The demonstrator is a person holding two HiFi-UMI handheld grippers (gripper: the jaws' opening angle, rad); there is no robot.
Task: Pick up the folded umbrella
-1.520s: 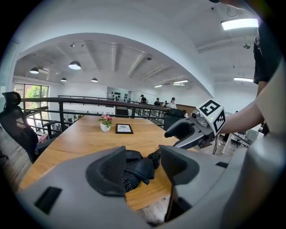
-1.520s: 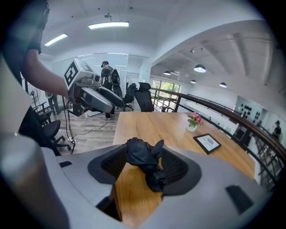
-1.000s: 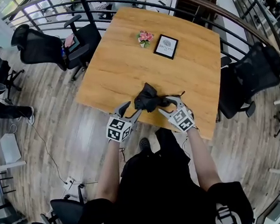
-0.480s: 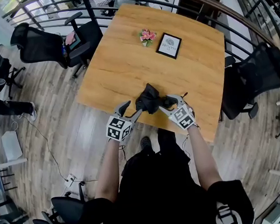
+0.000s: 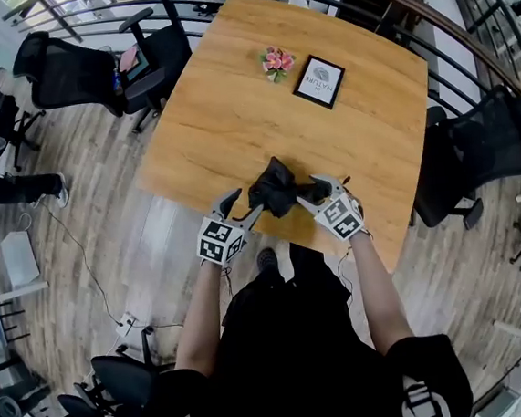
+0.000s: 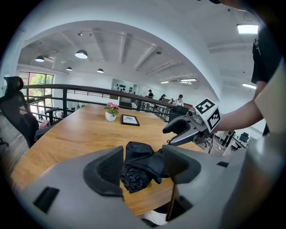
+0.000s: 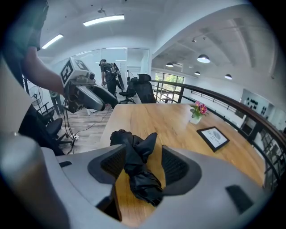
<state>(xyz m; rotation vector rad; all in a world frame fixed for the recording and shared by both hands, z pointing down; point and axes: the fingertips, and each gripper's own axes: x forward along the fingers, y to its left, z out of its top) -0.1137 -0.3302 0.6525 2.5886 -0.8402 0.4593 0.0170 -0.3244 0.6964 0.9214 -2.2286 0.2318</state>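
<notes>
- The folded black umbrella (image 5: 277, 188) is laid on the wooden table (image 5: 233, 114), close to its near edge.
- The left gripper (image 5: 247, 202) is set at one end of the umbrella. Its jaws have just been opening, and that end is seen between the pads, unpressed.
- The right gripper (image 5: 311, 193) is set at the other end, its jaws spread with the fabric between them, unclamped.
- A framed card (image 5: 320, 82) and a pot of pink flowers (image 5: 276, 62) are seen well apart from the umbrella, at the table's far side.

Your left gripper (image 5: 245, 204), at the umbrella's (image 5: 275, 185) 8 o'clock, has just been opening around it; your right gripper (image 5: 312, 196), at 4 o'clock, gapes likewise.
</notes>
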